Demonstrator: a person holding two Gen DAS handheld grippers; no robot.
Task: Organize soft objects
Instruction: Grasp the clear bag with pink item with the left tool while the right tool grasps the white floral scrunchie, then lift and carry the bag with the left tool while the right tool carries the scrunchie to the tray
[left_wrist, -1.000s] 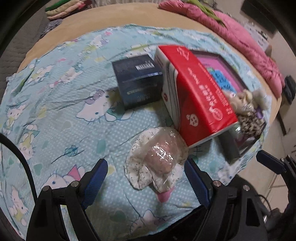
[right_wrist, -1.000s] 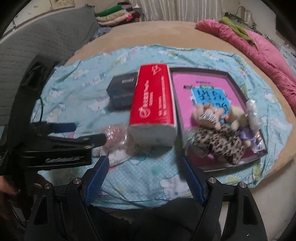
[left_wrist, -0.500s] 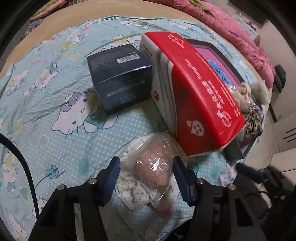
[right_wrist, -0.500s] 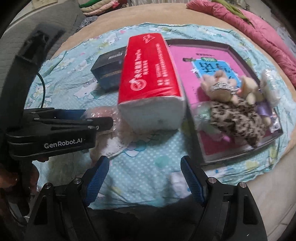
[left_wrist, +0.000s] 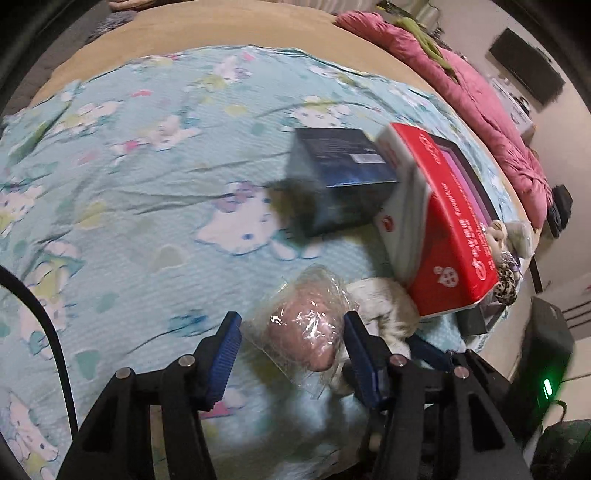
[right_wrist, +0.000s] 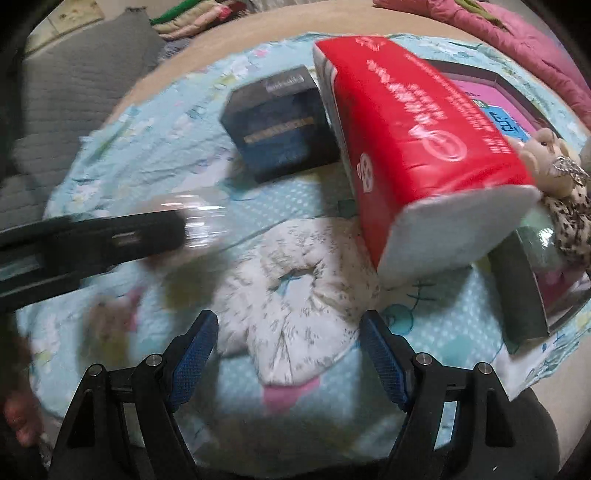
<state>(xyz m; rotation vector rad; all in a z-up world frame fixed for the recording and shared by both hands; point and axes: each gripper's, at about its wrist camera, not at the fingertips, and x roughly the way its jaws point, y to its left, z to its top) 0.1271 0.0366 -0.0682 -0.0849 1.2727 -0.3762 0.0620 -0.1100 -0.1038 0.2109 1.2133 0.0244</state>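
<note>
On the bed, over a pale blue cartoon-print sheet (left_wrist: 155, 177), the left gripper (left_wrist: 291, 347) has its blue pads set either side of a pink soft object sealed in a clear plastic bag (left_wrist: 306, 332). The right pad touches the bag's side; the left pad sits at the crinkled plastic edge, so the jaws look clamped on the bag, though how firmly I cannot tell. The bagged object appears raised off the sheet, beside a white speckled fabric ring (left_wrist: 384, 306) that lies flat just in front of a red tissue pack (left_wrist: 443, 229).

From the right wrist view, the right gripper (right_wrist: 290, 354) hovers with its jaws wide apart — nothing pressed between them — directly over the same white fabric ring (right_wrist: 295, 280), whose hollow middle shows the sheet (right_wrist: 288, 192) through it. The left gripper's black body (right_wrist: 92, 243) crosses the left side of this view as a blur, with a smear of clear plastic at its tip.

Behind the ring stands a dark blue box (right_wrist: 280, 125), just beside the red tissue pack (right_wrist: 417, 125). To the right of the pack a dark-rimmed tray (right_wrist: 524, 291) with a pink floor holds a small plush bear (right_wrist: 546, 155) in a leopard-print outfit. A pink quilt (left_wrist: 491, 110) lies bunched along the far right edge of the bed.
</note>
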